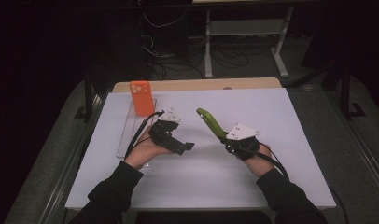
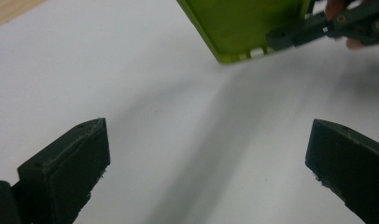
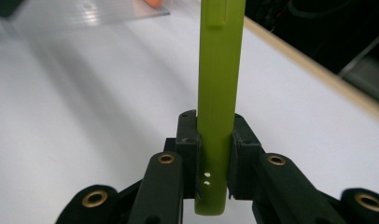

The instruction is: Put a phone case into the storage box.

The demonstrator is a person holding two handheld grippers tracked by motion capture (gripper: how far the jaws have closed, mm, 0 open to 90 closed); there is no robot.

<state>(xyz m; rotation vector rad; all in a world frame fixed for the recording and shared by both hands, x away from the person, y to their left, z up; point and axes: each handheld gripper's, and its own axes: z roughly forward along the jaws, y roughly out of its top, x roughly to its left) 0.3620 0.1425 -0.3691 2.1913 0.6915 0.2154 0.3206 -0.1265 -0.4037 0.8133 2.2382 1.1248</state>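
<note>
Two grippers face each other: the right gripper [image 1: 223, 136] pinches a green phone case [image 1: 210, 122] pointing toward the wide-open, empty left gripper [image 1: 186, 147].

Three cameras on my table

One looks down from above; one rides each gripper, close over the white table [image 1: 253, 112]; all three catch the green case [image 1: 211, 123].

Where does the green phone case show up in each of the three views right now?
High view: the green phone case sits right of centre, held above the table in the right claw.
Left gripper view: its lower end at top centre-right, pinched by the other claw.
Right gripper view: edge-on, rising from bottom centre between the closed jaws.
Shared landmark: the white table.
</note>
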